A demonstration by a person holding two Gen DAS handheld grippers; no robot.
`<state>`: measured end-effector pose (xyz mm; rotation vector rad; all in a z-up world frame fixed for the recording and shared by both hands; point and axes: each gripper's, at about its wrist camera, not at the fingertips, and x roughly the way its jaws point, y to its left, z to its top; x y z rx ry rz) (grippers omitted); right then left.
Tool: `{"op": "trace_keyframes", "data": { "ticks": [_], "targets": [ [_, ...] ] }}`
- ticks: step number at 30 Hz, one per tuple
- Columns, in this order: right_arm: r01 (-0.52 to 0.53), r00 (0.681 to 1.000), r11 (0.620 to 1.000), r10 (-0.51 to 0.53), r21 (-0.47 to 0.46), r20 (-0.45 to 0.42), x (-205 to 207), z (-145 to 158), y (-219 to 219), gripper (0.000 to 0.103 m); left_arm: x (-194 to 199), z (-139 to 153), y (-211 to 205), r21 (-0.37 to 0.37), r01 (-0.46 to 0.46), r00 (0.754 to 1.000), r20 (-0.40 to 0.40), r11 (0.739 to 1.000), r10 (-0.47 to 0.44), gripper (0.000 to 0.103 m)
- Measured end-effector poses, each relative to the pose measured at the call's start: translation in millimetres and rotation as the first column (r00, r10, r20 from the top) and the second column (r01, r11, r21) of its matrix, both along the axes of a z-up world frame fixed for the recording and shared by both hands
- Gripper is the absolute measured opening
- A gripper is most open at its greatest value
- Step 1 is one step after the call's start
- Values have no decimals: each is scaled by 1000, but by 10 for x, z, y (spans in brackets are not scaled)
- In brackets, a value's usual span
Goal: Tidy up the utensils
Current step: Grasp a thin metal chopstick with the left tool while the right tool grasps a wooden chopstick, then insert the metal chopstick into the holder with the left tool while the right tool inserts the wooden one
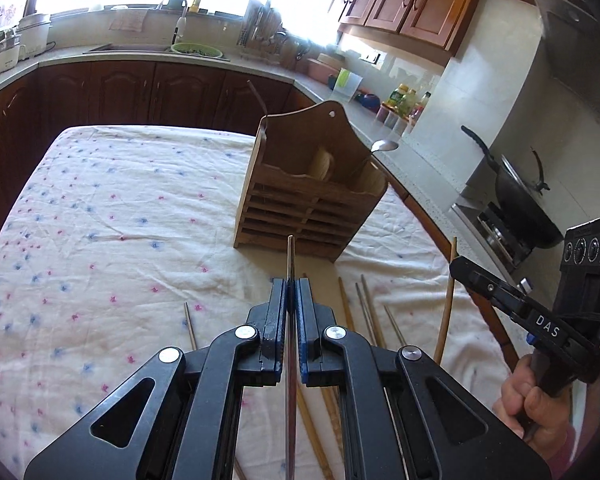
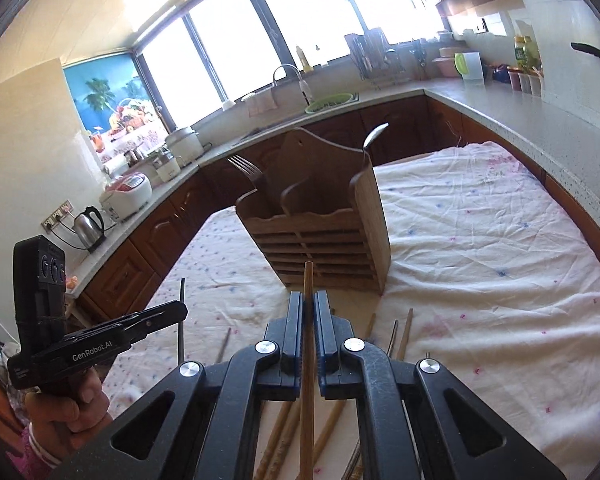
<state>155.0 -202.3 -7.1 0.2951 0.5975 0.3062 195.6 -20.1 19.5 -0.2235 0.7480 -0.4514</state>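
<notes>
Your left gripper (image 1: 291,304) is clamped on a dark metal chopstick (image 1: 290,264); its tip juts toward the wooden utensil holder (image 1: 300,204), while its lower end runs out of frame beneath the gripper body, so you cannot see its full length. From the right wrist view that same gripper (image 2: 178,308) sits at the far left with the chopstick (image 2: 181,320) standing upright in it, and your left hand (image 2: 66,412) is partly cut off by the lens edge.

The holder stands upright on the floral cloth (image 1: 100,220) covering the tabletop. A fork (image 2: 246,170) rises from its left compartment and a spoon (image 2: 374,132) from its right; their handles are hidden inside. A pale bundle in the middle compartment is hard to identify.

Your right gripper (image 2: 309,308) is closed on a bamboo chopstick (image 2: 308,280), pointing at the holder's slatted front. Loose chopsticks (image 1: 366,308) lie on the cloth just below both grippers, mostly hidden behind the gripper bodies.

Left of the holder the cloth lies open to the table's edge; right of it, open cloth runs to the counter (image 2: 540,128) alongside.
</notes>
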Motion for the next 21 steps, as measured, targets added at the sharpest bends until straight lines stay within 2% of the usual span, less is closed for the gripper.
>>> {"op": "trace_keyframes", "data": {
  "ticks": [5, 10, 21],
  "targets": [
    [-20, 998, 999, 18, 44, 65, -286, 236, -59, 5, -195, 214, 51, -33, 10, 999, 49, 999, -9, 4],
    [-20, 993, 999, 15, 39, 120, -479, 416, -84, 5, -321, 386, 49, -48, 23, 996, 88, 999, -19, 4],
    [-14, 984, 999, 7, 40, 177, -505, 635, -141, 5, -327, 646, 61, -59, 20, 988, 155, 998, -11, 4]
  ]
}}
